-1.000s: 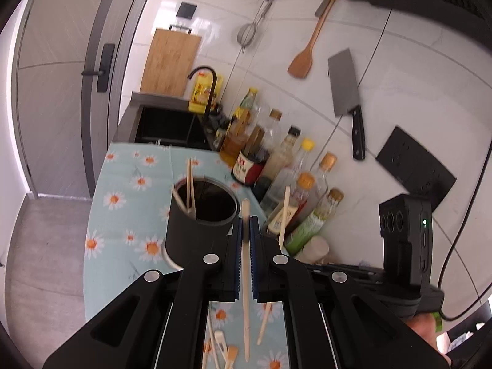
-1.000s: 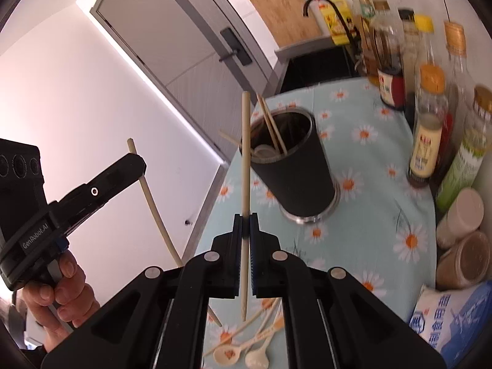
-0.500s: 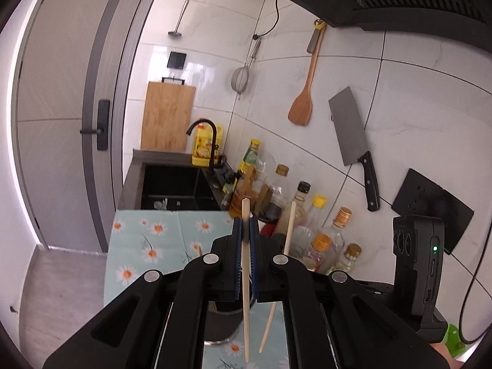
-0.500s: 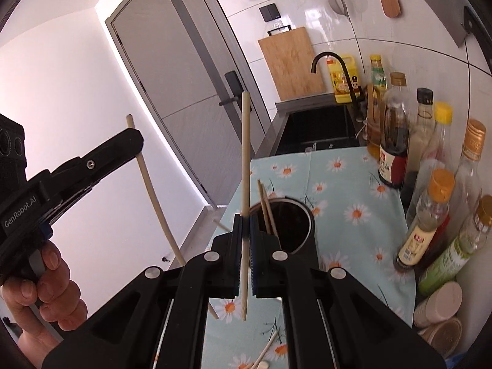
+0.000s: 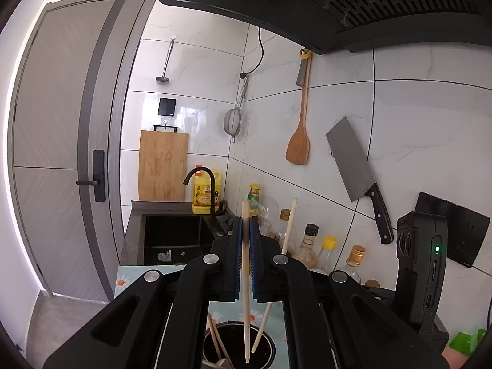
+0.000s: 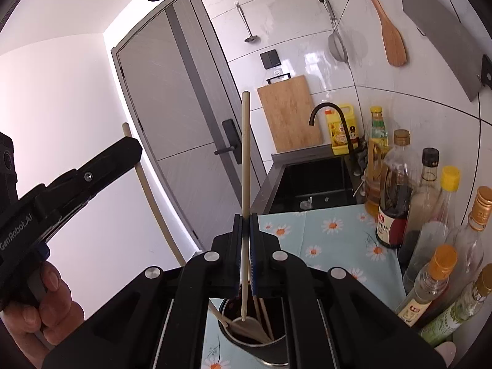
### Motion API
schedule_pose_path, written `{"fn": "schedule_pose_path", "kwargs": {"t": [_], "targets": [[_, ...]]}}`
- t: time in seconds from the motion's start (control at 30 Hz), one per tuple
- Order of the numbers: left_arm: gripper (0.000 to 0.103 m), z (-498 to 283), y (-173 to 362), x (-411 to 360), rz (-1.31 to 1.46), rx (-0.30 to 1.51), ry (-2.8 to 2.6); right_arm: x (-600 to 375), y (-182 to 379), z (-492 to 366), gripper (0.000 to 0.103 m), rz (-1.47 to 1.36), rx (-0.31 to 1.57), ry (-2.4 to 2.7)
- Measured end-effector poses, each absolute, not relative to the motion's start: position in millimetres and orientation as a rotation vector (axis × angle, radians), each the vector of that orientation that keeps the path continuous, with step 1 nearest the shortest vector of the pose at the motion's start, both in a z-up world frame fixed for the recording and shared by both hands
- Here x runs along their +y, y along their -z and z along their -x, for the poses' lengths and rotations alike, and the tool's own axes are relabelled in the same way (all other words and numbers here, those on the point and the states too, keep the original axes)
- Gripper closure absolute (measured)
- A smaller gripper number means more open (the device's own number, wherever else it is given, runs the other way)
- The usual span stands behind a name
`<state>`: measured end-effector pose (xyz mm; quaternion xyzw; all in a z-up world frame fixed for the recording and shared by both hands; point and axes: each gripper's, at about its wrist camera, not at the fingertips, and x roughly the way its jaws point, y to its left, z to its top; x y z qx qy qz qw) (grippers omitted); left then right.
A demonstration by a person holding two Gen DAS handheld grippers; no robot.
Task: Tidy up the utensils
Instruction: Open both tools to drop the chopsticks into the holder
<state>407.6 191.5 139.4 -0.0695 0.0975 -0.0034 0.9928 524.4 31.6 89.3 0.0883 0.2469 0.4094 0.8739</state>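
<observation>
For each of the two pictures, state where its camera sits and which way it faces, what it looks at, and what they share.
Left wrist: behind the left gripper, shut on a chopstick, facing sink and tiled wall; no hand visible.
Right wrist: behind the right gripper, shut on a second chopstick, facing the door; a hand shows.
Shared: the dark holder, sink and cutting board.

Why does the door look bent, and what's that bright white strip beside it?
Left wrist view: the fisheye lens bows the door, and dark corners frame the picture; the strip is blown-out light at the door's edge. Right wrist view: the same curving, plus glare on the wall tiles near the cutting board.
</observation>
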Motion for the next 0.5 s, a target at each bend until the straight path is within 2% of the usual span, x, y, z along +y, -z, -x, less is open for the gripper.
{"fn": "schedule_pose_path", "kwargs": {"t": [0.33,0.5], "targets": [[0.098,-426,-119,206,0.205,0.239,-0.033,41,-69,-542,0.097,-0.185,0.574,-0.819],[0.097,-436,-110,214,0.249,0.308,-0.021,42,-69,-542,0.088,-0.181,0.599,-0.809]]}}
